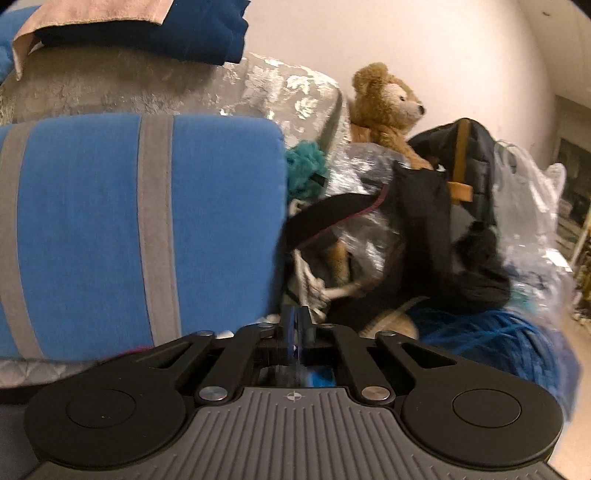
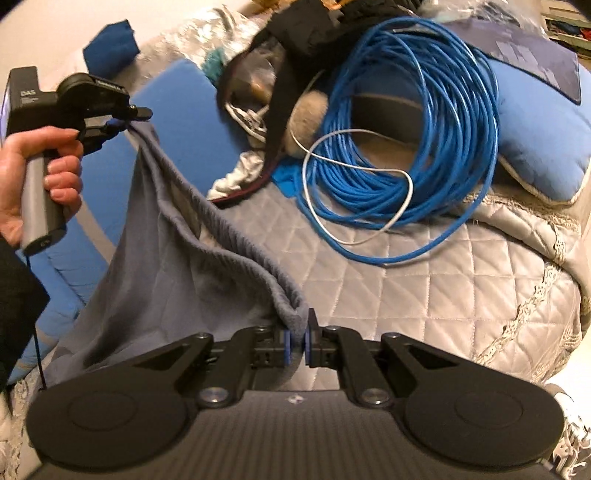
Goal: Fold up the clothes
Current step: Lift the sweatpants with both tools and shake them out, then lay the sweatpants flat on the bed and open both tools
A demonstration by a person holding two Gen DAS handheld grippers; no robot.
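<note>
1. Two grippers, one grey garment (image 2: 177,258) strung between them. The right gripper (image 2: 297,345) is pinched tight on the ribbed hem, a wad of cloth squeezed between its blue pads.
2. Over on the other side, the left gripper (image 2: 123,120), held in the person's hand (image 2: 35,173), bites another part of the same ribbed edge. In its own wrist view the left gripper (image 1: 295,325) has its fingers drawn in narrow, though the cloth itself is hard to make out there.
3. The ribbed edge sags in a curve from one grip to the other, and the body of the garment hangs down toward the quilted bedspread (image 2: 424,295), loose and creased.
4. How far along? My read: the garment is lifted and spread, not folded. No flat crease or tidy stacked shape shows in it. This pose would fit a shake-out ahead of a fold just as well as a lift midway through one.
5. Further out, clutter crowds the bed: a blue cable coil (image 2: 406,147), a striped blue cushion (image 1: 147,229), a teddy bear (image 1: 388,107) and dark clothes (image 1: 424,229) heaped beside it.
6. Folded blue fabric (image 1: 177,33) sits on top at the back; whether it belongs to this job I cannot tell.
</note>
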